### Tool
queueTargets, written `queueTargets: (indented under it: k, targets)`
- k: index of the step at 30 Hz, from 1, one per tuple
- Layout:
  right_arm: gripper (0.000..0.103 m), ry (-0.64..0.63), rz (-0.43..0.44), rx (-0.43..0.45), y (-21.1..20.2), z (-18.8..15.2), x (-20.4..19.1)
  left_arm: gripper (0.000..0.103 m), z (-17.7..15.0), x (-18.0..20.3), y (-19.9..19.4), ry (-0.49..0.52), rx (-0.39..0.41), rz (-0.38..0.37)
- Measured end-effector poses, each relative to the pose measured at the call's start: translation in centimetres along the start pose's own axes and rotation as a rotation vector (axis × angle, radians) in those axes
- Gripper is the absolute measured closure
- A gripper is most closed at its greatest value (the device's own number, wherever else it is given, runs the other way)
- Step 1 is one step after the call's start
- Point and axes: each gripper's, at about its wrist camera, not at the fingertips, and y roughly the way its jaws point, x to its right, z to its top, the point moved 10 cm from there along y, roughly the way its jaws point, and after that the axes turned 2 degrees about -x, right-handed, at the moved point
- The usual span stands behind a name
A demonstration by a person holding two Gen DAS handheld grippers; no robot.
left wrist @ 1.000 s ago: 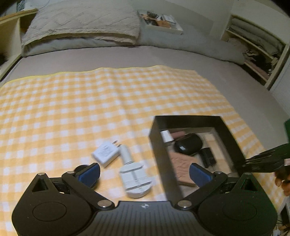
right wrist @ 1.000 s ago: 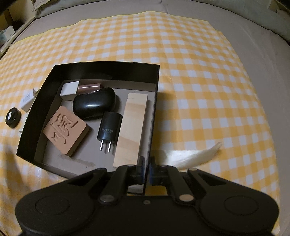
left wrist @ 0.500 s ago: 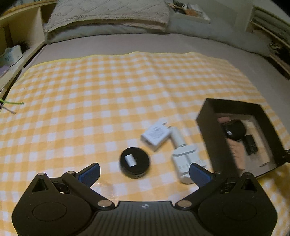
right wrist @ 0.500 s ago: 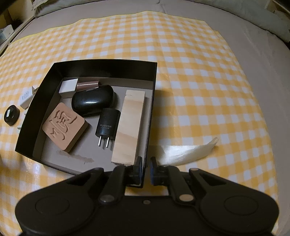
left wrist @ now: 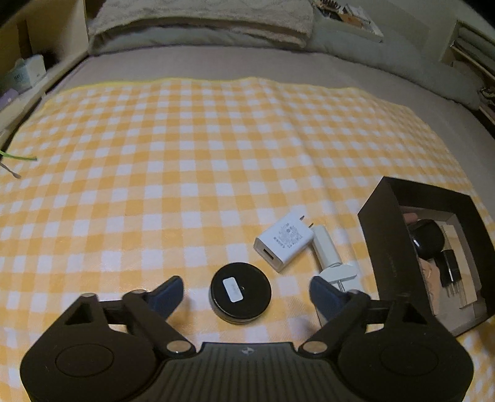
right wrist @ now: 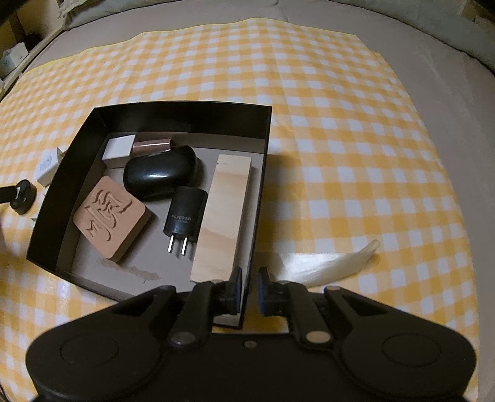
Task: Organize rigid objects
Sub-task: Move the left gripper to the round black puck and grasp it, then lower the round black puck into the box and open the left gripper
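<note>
A black round tin point(left wrist: 240, 293) with a white label lies on the yellow checked cloth between the fingers of my left gripper point(left wrist: 244, 289). Its jaws are closing and the pads stand clear of the tin. A white charger point(left wrist: 283, 244) and a white clamp-like tool point(left wrist: 334, 266) lie just beyond the tin. The black box point(right wrist: 185, 120) holds a wooden block point(right wrist: 224, 213), a black plug point(right wrist: 185, 213), a black case point(right wrist: 159, 174), a carved wooden tile point(right wrist: 111, 218) and a white cube point(right wrist: 119, 148). My right gripper point(right wrist: 250, 278) is shut on the box's near right wall.
A pale feather-like strip point(right wrist: 334, 263) lies on the cloth right of the box. The cloth covers a grey bed point(left wrist: 216, 65) with a pillow point(left wrist: 201, 15) at its head. Shelves point(left wrist: 24, 71) stand at the far left and far right.
My left gripper has swung left and down, from over the box to around the black tin, and its jaws have narrowed. The right gripper has stayed at the box wall.
</note>
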Motion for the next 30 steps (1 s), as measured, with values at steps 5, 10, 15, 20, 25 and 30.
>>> queueTargets:
  k: [5,10,15,20,25,30]
  targets:
    - [0.093,-0.001,0.019,0.003,0.1,0.5,-0.2,0.041,-0.2,0.5,2.2,-0.01,-0.053,0.001]
    - [0.093,0.006,0.03,0.011,0.1,0.8,-0.3,0.051,-0.4,0.2,3.2,-0.012,-0.063,0.024]
    - [0.094,0.006,0.03,0.008,0.3,0.9,-0.3,0.052,-0.4,-0.1,3.0,-0.014,-0.065,0.023]
    - [0.094,0.005,0.021,0.002,0.4,0.8,-0.3,0.052,-0.3,0.5,1.8,-0.009,-0.06,0.01]
    - [0.094,-0.009,0.001,-0.003,0.5,0.7,-0.6,0.052,1.1,3.9,-1.0,0.015,-0.003,-0.078]
    - [0.094,-0.018,-0.003,-0.002,0.4,0.7,-0.7,0.052,2.5,8.5,-4.1,0.057,0.059,-0.188]
